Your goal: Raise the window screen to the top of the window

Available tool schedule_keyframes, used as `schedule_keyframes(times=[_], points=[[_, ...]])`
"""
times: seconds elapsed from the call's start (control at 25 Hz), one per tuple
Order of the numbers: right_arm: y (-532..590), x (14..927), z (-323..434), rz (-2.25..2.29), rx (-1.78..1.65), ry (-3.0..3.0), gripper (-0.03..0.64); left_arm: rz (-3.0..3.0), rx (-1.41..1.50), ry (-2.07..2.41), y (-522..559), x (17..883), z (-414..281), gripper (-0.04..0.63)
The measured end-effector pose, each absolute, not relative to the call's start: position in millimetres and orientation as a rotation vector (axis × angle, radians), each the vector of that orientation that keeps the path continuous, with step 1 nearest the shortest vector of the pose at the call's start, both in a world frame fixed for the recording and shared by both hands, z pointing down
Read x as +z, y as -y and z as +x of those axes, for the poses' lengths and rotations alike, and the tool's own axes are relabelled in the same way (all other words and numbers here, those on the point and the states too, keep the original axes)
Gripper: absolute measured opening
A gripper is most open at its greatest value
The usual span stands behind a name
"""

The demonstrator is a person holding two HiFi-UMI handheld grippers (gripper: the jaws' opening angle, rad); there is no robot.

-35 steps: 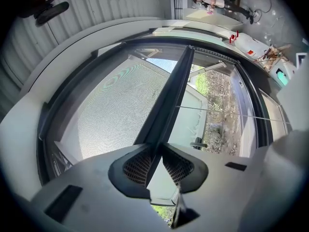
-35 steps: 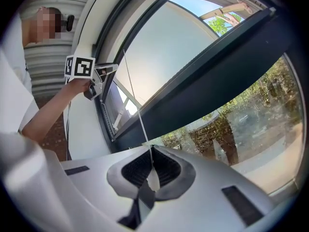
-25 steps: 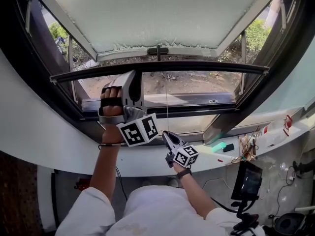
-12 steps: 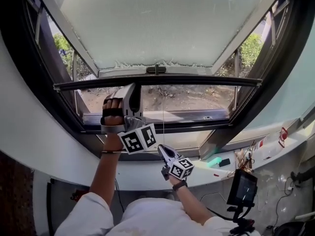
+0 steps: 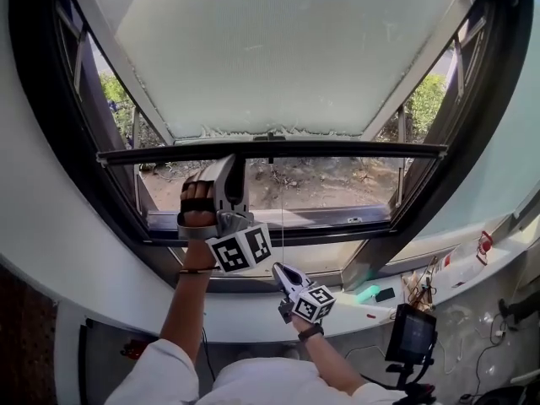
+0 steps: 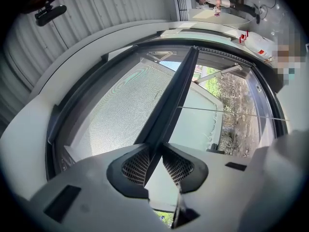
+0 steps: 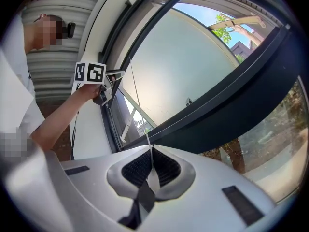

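At mid-window, lifting screen bar (image 5: 337, 151) clamped in left gripper (image 5: 234, 163), cord (image 5: 282, 226) (thin) pinched in right gripper (image 5: 281, 270); next, raise both evenly.

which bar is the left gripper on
Start at the window, its upper part covered by a pale mesh screen. Just under the screen's ragged edge a dark bar spans the opening; unlike the lower sill rails, the left gripper clamps it.
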State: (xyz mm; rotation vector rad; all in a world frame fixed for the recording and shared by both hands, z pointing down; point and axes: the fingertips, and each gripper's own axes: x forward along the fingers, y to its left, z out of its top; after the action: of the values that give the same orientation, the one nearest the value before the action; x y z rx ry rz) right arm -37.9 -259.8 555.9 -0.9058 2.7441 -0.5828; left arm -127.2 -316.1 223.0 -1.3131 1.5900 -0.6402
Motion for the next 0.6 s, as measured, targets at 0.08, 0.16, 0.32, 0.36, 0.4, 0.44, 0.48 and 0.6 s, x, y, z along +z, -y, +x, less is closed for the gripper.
schedule_keyframes(times=[0.08, 0.16, 0.32, 0.36, 0.4, 0.44, 0.48, 0.6], points=[[261.1, 551.7, -35.1, -0.915, -0.573, -2.740, 0.000, -1.308, -0.630, -1.597, 317.9, 218.4, -127.3, 0.064], [262.4, 548.0, -31.1, -0.919, -0.565, -2.722, 0.000, -1.303, -0.617, -1.600, 318.6, 215.4, -126.7, 0.064], [262.3, 538.1, -26.8, -0.918, -0.546, -2.717, 0.000, -1.298, -0.587, -1.612, 319.0, 207.6, -126.0, 0.064], [262.1, 537.0, -26.4, -0.911, -0.537, -2.718, 0.000, -1.293, -0.577, -1.617, 318.5, 204.1, -126.0, 0.064], [261.5, 535.1, -26.3, -0.905, -0.529, -2.719, 0.000, -1.287, -0.567, -1.621, 317.8, 200.6, -126.2, 0.064], [260.2, 531.9, -26.6, -0.902, -0.523, -2.722, 0.000, -1.283, -0.558, -1.624, 317.2, 197.5, -126.2, 0.064], [258.3, 527.4, -27.2, -0.901, -0.518, -2.726, 0.000, -1.282, -0.550, -1.626, 316.7, 195.0, -125.9, 0.064], [254.6, 517.9, -28.4, -0.895, -0.507, -2.729, 0.000, -1.288, -0.522, -1.628, 316.4, 188.3, -124.3, 0.064]])
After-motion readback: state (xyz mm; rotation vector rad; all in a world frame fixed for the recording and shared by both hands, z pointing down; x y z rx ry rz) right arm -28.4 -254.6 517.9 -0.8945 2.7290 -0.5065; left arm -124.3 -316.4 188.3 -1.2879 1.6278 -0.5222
